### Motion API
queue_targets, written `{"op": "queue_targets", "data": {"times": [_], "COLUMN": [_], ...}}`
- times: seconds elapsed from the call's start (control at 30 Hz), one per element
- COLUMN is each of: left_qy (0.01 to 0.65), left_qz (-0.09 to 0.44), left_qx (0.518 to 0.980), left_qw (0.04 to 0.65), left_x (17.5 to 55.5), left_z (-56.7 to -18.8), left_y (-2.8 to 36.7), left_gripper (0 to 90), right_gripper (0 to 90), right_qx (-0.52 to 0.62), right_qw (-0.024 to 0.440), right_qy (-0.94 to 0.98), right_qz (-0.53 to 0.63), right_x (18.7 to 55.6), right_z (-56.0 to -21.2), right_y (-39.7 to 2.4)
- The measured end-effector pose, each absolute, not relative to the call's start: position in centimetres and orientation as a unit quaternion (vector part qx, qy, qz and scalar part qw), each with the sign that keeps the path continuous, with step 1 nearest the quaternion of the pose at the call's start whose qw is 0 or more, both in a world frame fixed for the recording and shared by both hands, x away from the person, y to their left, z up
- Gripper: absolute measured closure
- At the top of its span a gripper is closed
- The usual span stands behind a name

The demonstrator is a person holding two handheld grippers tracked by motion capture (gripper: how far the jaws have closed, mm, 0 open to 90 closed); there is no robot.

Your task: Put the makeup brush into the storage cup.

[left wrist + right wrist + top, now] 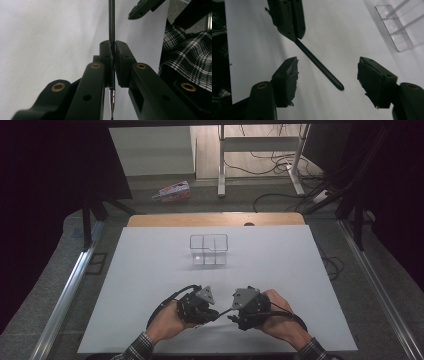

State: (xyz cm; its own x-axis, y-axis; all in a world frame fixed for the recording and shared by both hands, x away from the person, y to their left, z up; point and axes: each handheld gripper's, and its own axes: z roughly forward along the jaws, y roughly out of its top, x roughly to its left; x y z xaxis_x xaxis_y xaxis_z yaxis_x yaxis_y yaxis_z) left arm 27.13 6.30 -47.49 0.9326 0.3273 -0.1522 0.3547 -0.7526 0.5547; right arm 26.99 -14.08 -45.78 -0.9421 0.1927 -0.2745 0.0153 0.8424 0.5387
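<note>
Two grippers meet at the near edge of the white table (150, 265). On the left, the left gripper (113, 62) is clamped tight on a thin dark pen (111, 22), tip toward its own camera, so the long barrel sticks out free toward the other hand. To its right, the right gripper (328, 75) stands with jaws apart on either side of the barrel's free end (322, 68), the pads not touching it; it looks placed to take over the pen. Farther off, mid-table, sits a clear plastic holder (208, 251) with compartments, well apart from both hands and likely the pen's destination. Nothing lies between.
</note>
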Motion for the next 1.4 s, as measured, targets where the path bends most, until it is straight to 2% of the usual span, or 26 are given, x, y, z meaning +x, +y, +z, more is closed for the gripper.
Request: {"op": "queue_targets", "data": {"times": [0.27,0.37,0.4,0.43,0.53,0.57,0.6,0.63,0.77,0.8,0.83,1.03,1.17,1.4], "left_qy": [0.174,0.171,0.171,0.17,0.168,0.169,0.184,0.183,0.197,0.205,0.214,0.244,0.267,0.301], "left_qz": [-0.024,-0.025,-0.025,-0.025,-0.02,-0.014,-0.016,-0.005,0.015,0.022,0.036,0.07,0.078,0.101], "left_qx": [0.94,0.942,0.942,0.943,0.943,0.943,0.934,0.934,0.929,0.925,0.92,0.906,0.895,0.875], "left_qw": [0.291,0.288,0.288,0.286,0.286,0.288,0.306,0.306,0.313,0.318,0.326,0.34,0.35,0.366], "left_x": [27.2,27.1,27.1,27.1,27.1,27.1,27.2,27.3,27.4,27.4,27.5,27.6,27.6,27.6], "left_z": [-47.4,-47.4,-47.4,-47.4,-47.4,-47.4,-47.3,-47.2,-47.0,-46.9,-46.8,-46.4,-46.5,-46.6], "left_y": [6.0,5.8,5.8,5.8,5.7,5.8,6.0,6.2,6.7,6.8,7.1,8.4,9.0,10.8], "left_gripper": [85.2,85.2,85.2,85.2,83.5,83.5,81.3,80.9,57.0,57.0,43.2,13.0,5.2,1.8], "right_gripper": [46.1,57.2,57.2,65.7,77.9,77.9,84.7,84.9,85.1,85.0,85.0,85.0,85.0,84.9], "right_qx": [0.028,0.014,0.014,0.005,-0.01,-0.01,-0.022,-0.013,0.011,0.018,0.028,0.048,0.069,0.094], "right_qw": [0.152,0.14,0.14,0.141,0.118,0.118,0.088,0.08,0.059,0.054,0.055,0.055,0.061,0.079], "right_qy": [0.952,0.957,0.957,0.958,0.965,0.965,0.971,0.971,0.97,0.968,0.968,0.967,0.966,0.961], "right_qz": [0.263,0.254,0.254,0.248,0.234,0.234,0.221,0.223,0.237,0.243,0.245,0.243,0.242,0.247], "right_x": [26.9,26.9,26.9,26.9,26.9,26.9,26.9,27.0,27.3,27.5,27.7,27.8,28.0,28.2], "right_z": [-46.1,-46.4,-46.4,-46.5,-46.5,-46.5,-46.8,-46.8,-46.5,-46.4,-46.4,-46.6,-46.6,-46.4], "right_y": [-13.6,-13.6,-13.6,-13.6,-13.7,-13.7,-13.6,-13.6,-14.0,-14.2,-14.4,-14.4,-14.7,-15.3]}}
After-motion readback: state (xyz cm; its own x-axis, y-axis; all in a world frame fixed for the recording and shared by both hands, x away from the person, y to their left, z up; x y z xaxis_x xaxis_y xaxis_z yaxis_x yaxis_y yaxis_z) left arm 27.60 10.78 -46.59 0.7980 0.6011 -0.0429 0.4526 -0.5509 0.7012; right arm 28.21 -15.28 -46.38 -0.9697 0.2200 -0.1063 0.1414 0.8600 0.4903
